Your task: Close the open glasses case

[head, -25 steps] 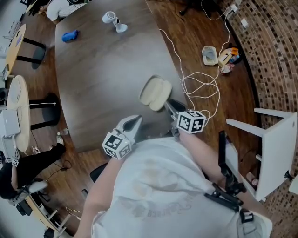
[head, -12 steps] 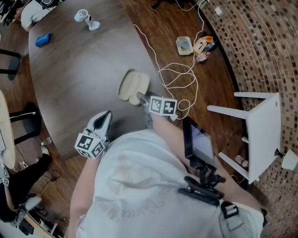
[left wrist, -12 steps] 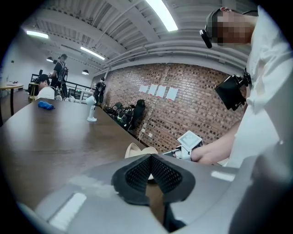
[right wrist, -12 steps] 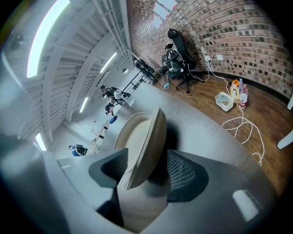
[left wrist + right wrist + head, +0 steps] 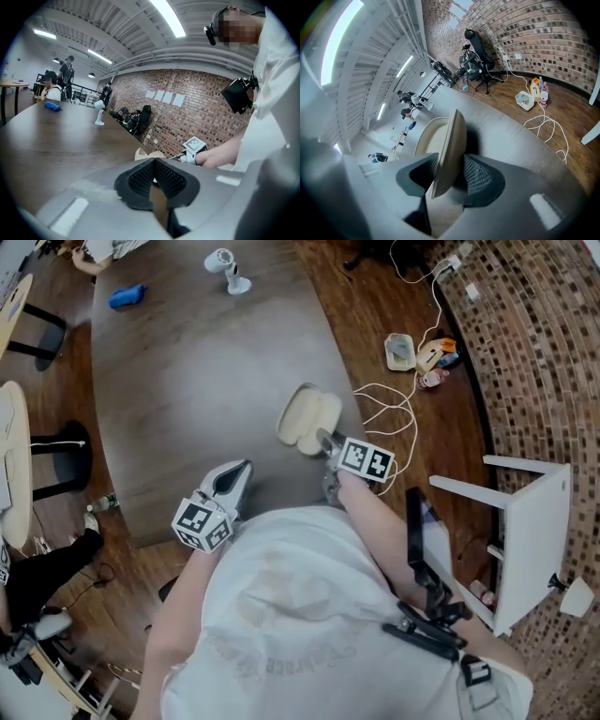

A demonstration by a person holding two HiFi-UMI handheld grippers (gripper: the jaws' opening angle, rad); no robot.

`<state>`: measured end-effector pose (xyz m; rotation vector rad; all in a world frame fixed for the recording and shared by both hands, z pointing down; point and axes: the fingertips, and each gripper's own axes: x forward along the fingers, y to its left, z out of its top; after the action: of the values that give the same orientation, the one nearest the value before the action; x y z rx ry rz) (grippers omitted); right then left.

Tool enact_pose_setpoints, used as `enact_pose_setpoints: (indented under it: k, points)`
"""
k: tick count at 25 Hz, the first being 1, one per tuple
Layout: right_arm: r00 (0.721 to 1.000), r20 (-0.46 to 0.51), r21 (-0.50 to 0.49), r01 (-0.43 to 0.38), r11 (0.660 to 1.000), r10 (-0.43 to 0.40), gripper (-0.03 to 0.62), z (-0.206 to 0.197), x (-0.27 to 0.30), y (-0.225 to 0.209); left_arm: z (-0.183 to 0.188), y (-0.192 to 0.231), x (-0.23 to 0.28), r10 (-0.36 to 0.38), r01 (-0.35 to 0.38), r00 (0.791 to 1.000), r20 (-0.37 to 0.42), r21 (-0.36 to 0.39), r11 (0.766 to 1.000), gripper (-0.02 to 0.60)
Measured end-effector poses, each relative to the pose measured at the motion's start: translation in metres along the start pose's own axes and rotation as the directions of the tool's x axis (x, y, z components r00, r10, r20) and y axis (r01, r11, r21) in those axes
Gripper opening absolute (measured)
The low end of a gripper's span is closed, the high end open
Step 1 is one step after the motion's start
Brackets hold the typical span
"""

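the brown counter (image 5: pixel 187 381) carries the open glasses case (image 5: pixel 302 418), its raised lid (image 5: pixel 451 136) standing between the closing jaws of the right claw (image 5: pixel 447 171) (a gap shows beside one pad). the left claw (image 5: pixel 153 161) is clenched on nothing, with the case ahead to its right.

The glasses case (image 5: pixel 309 418), ahead and right of the left hand-held gripper (image 5: pixel 244 467), is cream throughout. That hand-held gripper is pale grey, with black mesh-patterned pads (image 5: pixel 140 180) and a cube (image 5: pixel 202 524) of black-and-white squares. Under it the worktop (image 5: pixel 187 381) is dull grey-brown wood grain. Far beyond it lies a bright blue object (image 5: pixel 127 297).
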<state>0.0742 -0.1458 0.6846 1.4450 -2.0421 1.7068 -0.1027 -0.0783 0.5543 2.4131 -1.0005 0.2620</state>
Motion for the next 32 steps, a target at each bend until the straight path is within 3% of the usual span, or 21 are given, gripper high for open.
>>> enact_pose_setpoints:
  k: [4, 9, 13, 18, 23, 25, 27, 32]
  points:
    - [1.0, -0.005, -0.054, 0.004, 0.999, -0.005, 0.169, 0.014, -0.004, 0.002, 0.0, 0.005, -0.002, 0.015, -0.015, 1.0, 0.015, -0.016, 1.0, 0.006]
    - [0.997, -0.036, -0.247, 0.063, 0.967, -0.075, 0.146, 0.032, -0.013, 0.004, 0.002, 0.008, 0.0, 0.006, -0.006, 1.0, 0.025, -0.023, 1.0, 0.006]
    - [0.992, -0.065, -0.416, 0.068, 0.907, -0.104, 0.143, 0.042, -0.015, 0.02, 0.0, 0.01, -0.002, 0.018, -0.016, 0.999, 0.042, -0.044, 0.999, 0.006]
    - [0.99, -0.077, -0.548, 0.055, 0.835, -0.115, 0.147, 0.04, -0.009, 0.04, 0.0, 0.016, -0.005, 0.024, -0.021, 0.998, 0.052, -0.057, 0.998, 0.006]
    - [0.984, -0.077, -0.742, 0.051, 0.669, -0.16, 0.163, 0.03, -0.009, 0.067, 0.0, 0.018, -0.008, 0.02, -0.017, 0.998, 0.054, -0.059, 0.998, 0.006]
    - [0.983, -0.081, -0.782, 0.039, 0.623, -0.163, 0.167, 0.022, -0.009, 0.078, 0.0, 0.017, -0.01, 0.011, -0.008, 0.998, 0.054, -0.06, 0.998, 0.006]
    - [0.985, -0.089, -0.795, 0.021, 0.606, -0.15, 0.169, 0.013, -0.002, 0.09, -0.001, 0.023, -0.016, 0.006, -0.003, 0.999, 0.052, -0.06, 0.998, 0.006]
    - [0.988, -0.129, -0.792, -0.054, 0.609, -0.08, 0.169, 0.0, 0.015, 0.111, 0.0, 0.032, -0.023, 0.017, -0.014, 0.999, 0.046, -0.056, 0.998, 0.006]
